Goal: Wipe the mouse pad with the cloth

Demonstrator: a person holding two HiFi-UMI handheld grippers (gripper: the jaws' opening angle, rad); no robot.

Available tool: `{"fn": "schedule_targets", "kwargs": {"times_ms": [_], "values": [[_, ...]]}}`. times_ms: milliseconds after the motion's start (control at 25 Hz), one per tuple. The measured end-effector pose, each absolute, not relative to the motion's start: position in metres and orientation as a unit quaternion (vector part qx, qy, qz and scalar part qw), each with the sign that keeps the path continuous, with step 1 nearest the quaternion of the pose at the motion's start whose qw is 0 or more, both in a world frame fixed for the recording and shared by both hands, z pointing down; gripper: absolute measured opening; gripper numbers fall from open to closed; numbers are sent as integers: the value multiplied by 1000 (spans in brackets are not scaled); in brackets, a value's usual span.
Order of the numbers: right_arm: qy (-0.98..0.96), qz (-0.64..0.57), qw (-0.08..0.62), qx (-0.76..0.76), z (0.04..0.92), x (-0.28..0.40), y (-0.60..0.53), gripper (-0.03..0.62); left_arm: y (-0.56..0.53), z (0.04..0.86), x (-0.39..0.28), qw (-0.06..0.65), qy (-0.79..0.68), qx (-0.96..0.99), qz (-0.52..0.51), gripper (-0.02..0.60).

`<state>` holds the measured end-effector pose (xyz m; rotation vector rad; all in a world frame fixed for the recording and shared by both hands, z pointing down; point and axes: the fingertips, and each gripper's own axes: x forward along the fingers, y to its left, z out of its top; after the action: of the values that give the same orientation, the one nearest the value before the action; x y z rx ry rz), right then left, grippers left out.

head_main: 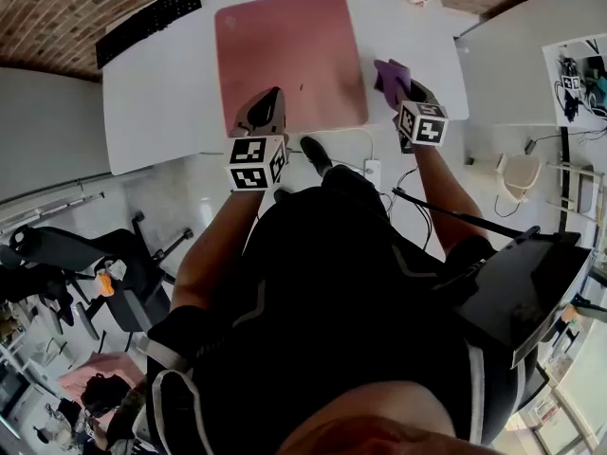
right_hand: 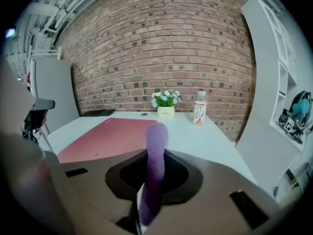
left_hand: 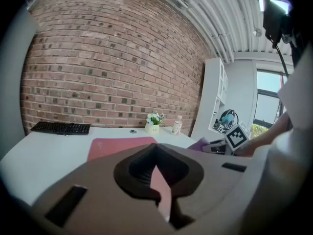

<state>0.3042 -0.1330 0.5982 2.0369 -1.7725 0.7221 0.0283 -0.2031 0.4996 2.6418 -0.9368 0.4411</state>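
The right claw (right_hand: 146, 199) pinches the soft, light cloth (head_main: 391, 76) by a fold, upper right; the left claw (left_hand: 159, 199) seems pressed together, empty.

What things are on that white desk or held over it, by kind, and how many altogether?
Pink mouse pad: 1
Black keyboard: 1
Flower pot: 1
Bottle: 1
Small round disc: 1
Purple cloth, held in the right tongs: 1
Total: 6
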Motion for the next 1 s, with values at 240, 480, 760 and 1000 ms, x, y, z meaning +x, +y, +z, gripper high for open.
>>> {"fn": "schedule_targets", "kwargs": {"times_ms": [240,480,760,1000], "values": [[-591,253,223,733,618,322,-152,60,-211,501,28,145,-337,917,158,3],[-586,267,252,722,647,299,-172,60,-222,507,17,150,-360,906,164,3],[-604,297,233,702,661,264,-203,60,-228,511,-4,160,-388,893,164,3],[-621,308,245,678,665,238,-229,60,-237,507,-23,162,-414,882,155,3]]}}
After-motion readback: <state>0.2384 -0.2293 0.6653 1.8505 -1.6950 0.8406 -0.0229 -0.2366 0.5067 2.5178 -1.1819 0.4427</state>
